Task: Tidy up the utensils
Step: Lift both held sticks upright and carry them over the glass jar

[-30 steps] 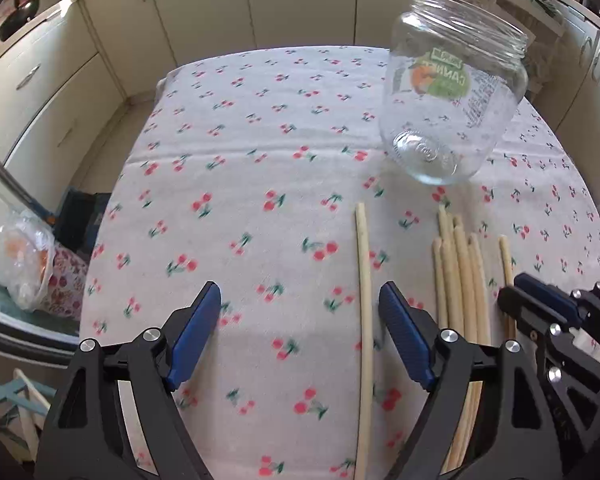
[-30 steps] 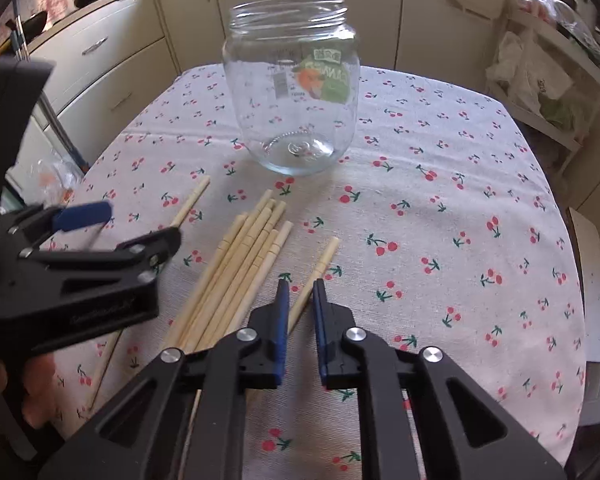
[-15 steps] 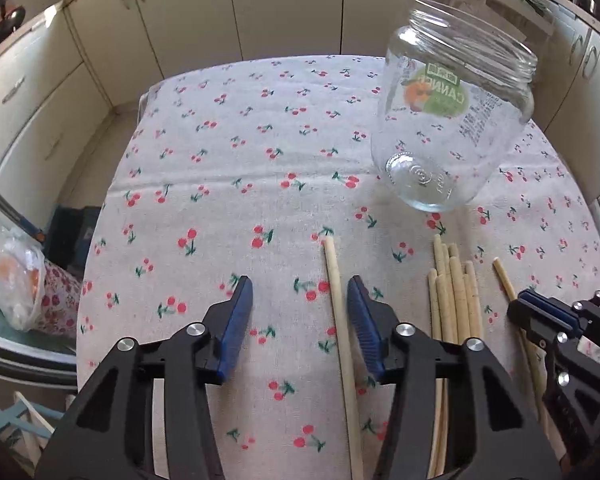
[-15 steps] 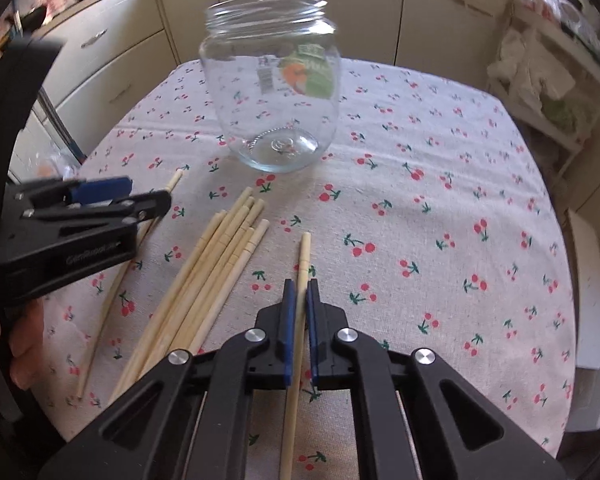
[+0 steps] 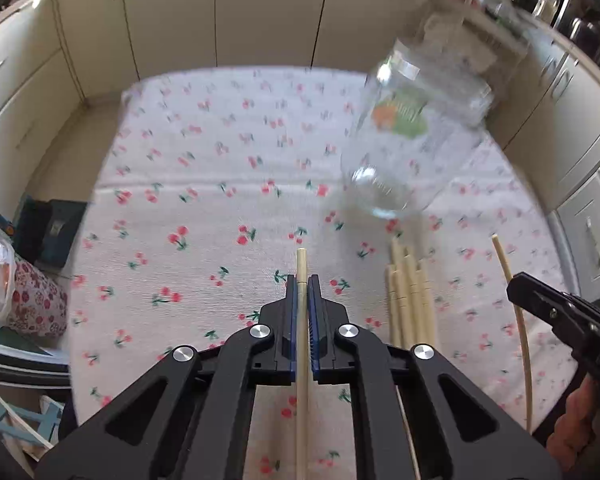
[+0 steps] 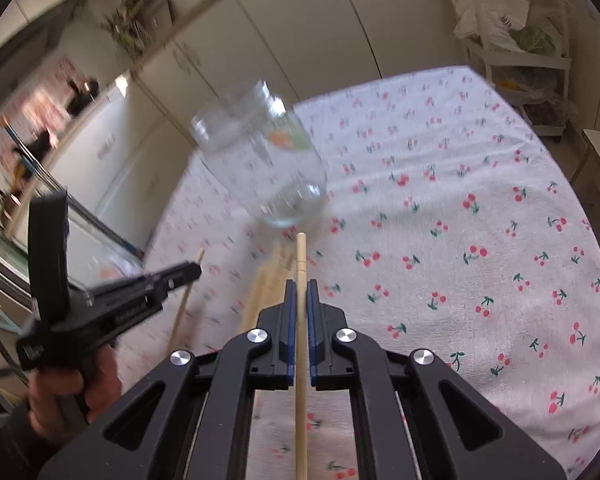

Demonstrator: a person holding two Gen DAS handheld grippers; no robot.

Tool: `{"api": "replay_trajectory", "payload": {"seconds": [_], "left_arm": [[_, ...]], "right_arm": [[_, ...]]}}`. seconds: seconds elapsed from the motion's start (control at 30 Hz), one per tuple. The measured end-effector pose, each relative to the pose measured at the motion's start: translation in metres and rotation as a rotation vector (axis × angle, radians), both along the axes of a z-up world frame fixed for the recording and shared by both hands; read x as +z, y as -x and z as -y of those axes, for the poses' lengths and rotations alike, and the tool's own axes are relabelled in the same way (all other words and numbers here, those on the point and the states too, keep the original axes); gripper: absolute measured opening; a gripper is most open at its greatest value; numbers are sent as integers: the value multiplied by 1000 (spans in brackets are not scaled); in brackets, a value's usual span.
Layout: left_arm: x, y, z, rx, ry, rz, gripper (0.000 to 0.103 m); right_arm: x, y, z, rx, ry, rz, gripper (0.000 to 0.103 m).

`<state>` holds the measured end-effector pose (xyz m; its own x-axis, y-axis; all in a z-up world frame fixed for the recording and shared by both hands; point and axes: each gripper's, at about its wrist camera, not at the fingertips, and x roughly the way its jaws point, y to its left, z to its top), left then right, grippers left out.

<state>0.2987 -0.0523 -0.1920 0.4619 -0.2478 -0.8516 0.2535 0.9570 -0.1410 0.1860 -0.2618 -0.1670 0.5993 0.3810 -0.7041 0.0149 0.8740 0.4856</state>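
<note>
Since a sec ago both my grippers have clamped down & come up off the cloth: left gripper [image 5: 302, 280], wide apart before, is now pinched on a chopstick [image 5: 301, 344] between its blue pads, and right gripper [image 6: 300, 285] grips its own chopstick [image 6: 300, 344], tip poking out past the pads. W/ the left cam I see the right gripper [image 5: 514, 282] off to the side, its stick [image 5: 518, 320] running under it, a hand [image 5: 572, 428] on the handle. Right cam shows the left gripper [image 6: 196, 270] likewise, stick tip sticking up past it, hand [image 6: 72, 396] below. Rest of the chopsticks, a loose bundle [image 5: 410, 300], lie on the cherry-print tablecloth [image 5: 188, 208] between the two grippers. Glass jar [image 5: 416, 140] w/ orange-green label stands upright just beyond the bundle, blurred, nothing in it that I can see. Cream cabinets [image 5: 260, 12] behind the table; a shelf rack w/ bags [image 6: 512, 32] at the far right.
</note>
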Motion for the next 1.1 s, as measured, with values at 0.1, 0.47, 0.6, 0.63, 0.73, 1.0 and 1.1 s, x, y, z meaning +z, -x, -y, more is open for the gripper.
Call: {"api": "replay_trajectory", "payload": {"seconds": [0.1,0.47,0.6,0.63,0.73,1.0,1.1], "left_arm": [[27,9,-5,9,45,73,5],[127,1,9,12,236,376,5],[152,-21,15,32,309,443,5],[160,-27,16,39,328,462,5],[176,-40,21,51,368,524,5],[195,-70,35,91,414,632,5],[190,-84,43,117,416,646,5]], "right_arm": [[18,5,2,-35,-23,69,6],[92,4,11,-148,-9,359,6],[105,-1,17,-179,-4,407,6],[107,-4,18,-183,-7,413,6],[109,-11,23,-191,-9,431,6],[110,-29,32,-213,-21,466,6],[110,-36,34,-216,-29,474,6]]}}
